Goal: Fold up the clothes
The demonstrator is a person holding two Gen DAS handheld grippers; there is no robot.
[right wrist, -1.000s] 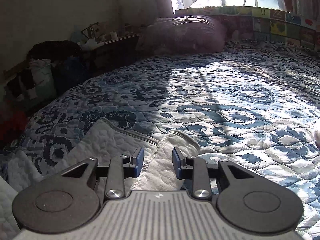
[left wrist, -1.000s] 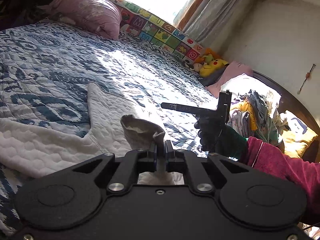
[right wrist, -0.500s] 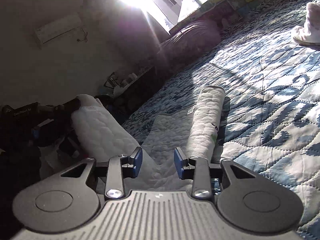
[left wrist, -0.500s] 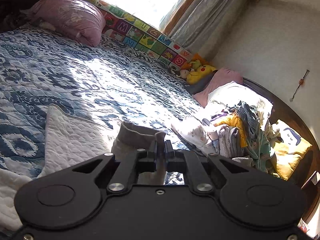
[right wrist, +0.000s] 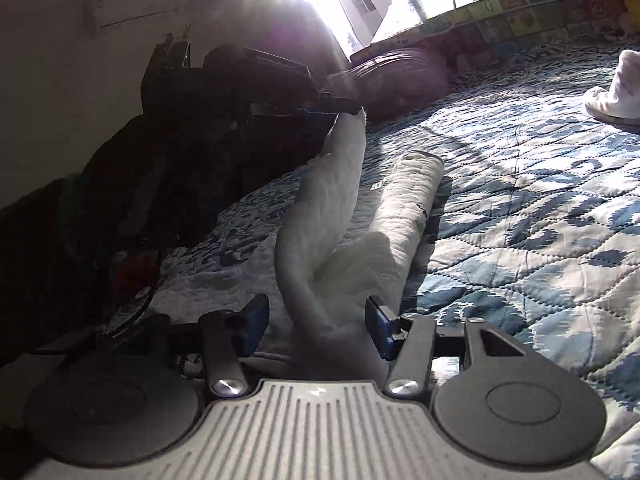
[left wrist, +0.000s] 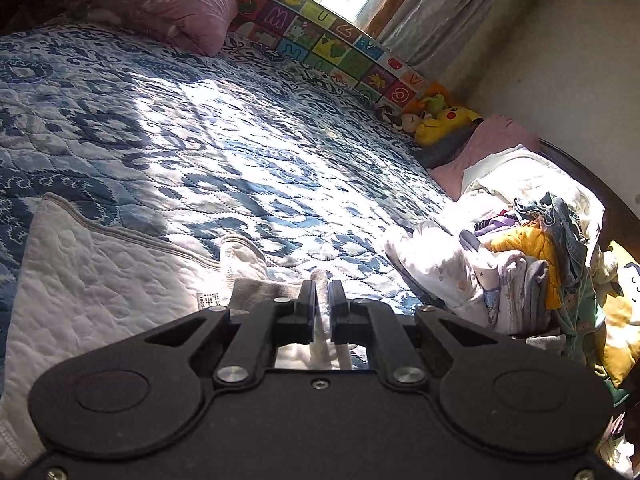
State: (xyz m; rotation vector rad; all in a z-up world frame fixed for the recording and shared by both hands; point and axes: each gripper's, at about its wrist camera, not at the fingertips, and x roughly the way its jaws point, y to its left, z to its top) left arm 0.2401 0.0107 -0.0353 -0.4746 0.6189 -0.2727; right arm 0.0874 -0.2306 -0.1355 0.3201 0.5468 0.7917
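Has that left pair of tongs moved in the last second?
Yes. The left tongs, shut on the white garment, have swung left: the pink pillow and clothes pile have slid right in their view.

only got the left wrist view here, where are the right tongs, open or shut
Observer: The right tongs are open, with the white garment bunched between their fingers, not clamped.
Operator: is my left one holding the cloth off the bed
Observer: Yes. The right wrist view shows the left tongs pinching a sleeve end held above the quilt.
Operator: and the other sleeve
Observer: The other sleeve lies rolled on the quilt beside it.
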